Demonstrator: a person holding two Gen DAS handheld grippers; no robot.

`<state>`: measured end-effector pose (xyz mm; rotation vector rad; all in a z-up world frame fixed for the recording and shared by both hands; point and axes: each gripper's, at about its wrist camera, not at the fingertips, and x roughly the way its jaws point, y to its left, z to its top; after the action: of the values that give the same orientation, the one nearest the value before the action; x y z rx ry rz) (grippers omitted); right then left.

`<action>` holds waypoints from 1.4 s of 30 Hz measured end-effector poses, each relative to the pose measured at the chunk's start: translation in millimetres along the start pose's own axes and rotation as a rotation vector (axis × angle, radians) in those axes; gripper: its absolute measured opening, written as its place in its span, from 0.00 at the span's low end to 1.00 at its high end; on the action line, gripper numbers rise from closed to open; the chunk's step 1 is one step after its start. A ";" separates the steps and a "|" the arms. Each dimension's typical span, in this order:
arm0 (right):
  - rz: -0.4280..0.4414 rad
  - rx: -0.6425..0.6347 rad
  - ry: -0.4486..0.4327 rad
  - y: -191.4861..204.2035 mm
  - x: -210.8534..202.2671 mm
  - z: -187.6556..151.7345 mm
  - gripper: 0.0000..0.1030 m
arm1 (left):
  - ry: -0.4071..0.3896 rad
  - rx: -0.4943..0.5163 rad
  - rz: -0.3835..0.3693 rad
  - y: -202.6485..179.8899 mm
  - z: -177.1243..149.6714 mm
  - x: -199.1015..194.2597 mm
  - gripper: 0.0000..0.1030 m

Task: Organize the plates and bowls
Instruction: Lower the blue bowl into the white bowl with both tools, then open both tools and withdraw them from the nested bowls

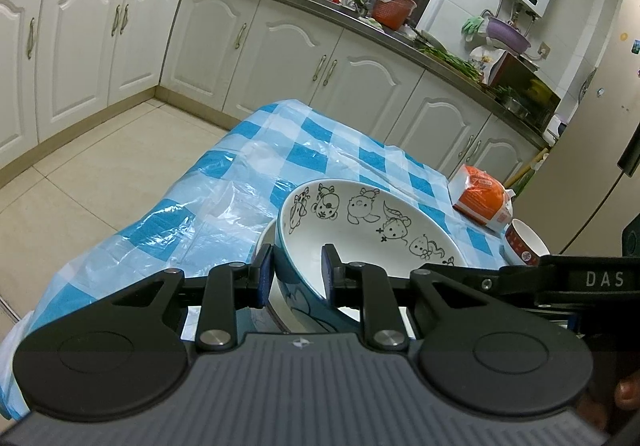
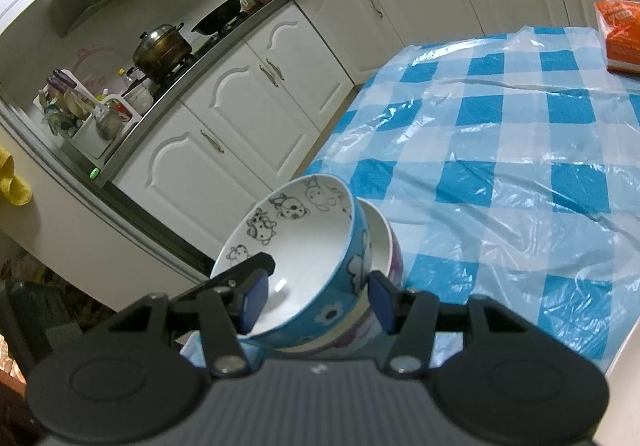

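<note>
A blue bowl with black cartoon animals inside [image 1: 372,230] sits tilted in a white bowl [image 1: 266,242] on the checked tablecloth. My left gripper [image 1: 298,274] has one finger outside and one inside the blue bowl's rim, with small gaps to the wall. In the right wrist view the blue bowl [image 2: 304,246] rests in a white bowl with purple outside [image 2: 382,242]. My right gripper [image 2: 316,300] is open, its fingers straddling both bowls' near walls. The left gripper's finger [image 2: 240,274] reaches into the blue bowl from the left.
The table with the blue-and-white plastic cloth [image 1: 304,150] has its edge at the left. An orange packet [image 1: 480,198] and a small red-and-white bowl [image 1: 524,242] lie at the right. Kitchen cabinets [image 1: 280,46] and a cluttered counter stand beyond.
</note>
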<state>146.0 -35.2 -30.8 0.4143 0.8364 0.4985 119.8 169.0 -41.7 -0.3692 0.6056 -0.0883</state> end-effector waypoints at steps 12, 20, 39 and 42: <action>-0.041 -0.064 -0.008 7.6 0.6 -2.4 0.55 | -0.017 0.060 0.017 -4.0 -2.6 0.9 0.22; -0.049 -0.062 -0.005 2.0 2.6 -2.1 0.57 | -0.058 0.108 0.051 -1.2 -0.3 1.9 0.31; -0.086 -0.057 -0.113 -8.2 -12.9 4.9 0.83 | -0.052 0.100 0.115 4.4 0.8 6.9 0.66; -0.107 -0.074 -0.130 -8.9 -15.4 4.9 0.95 | -0.059 0.116 0.136 1.3 1.0 7.0 0.76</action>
<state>143.4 -51.9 -23.5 0.3279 0.7086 0.3975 126.1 169.2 -45.2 -0.2163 0.5629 0.0181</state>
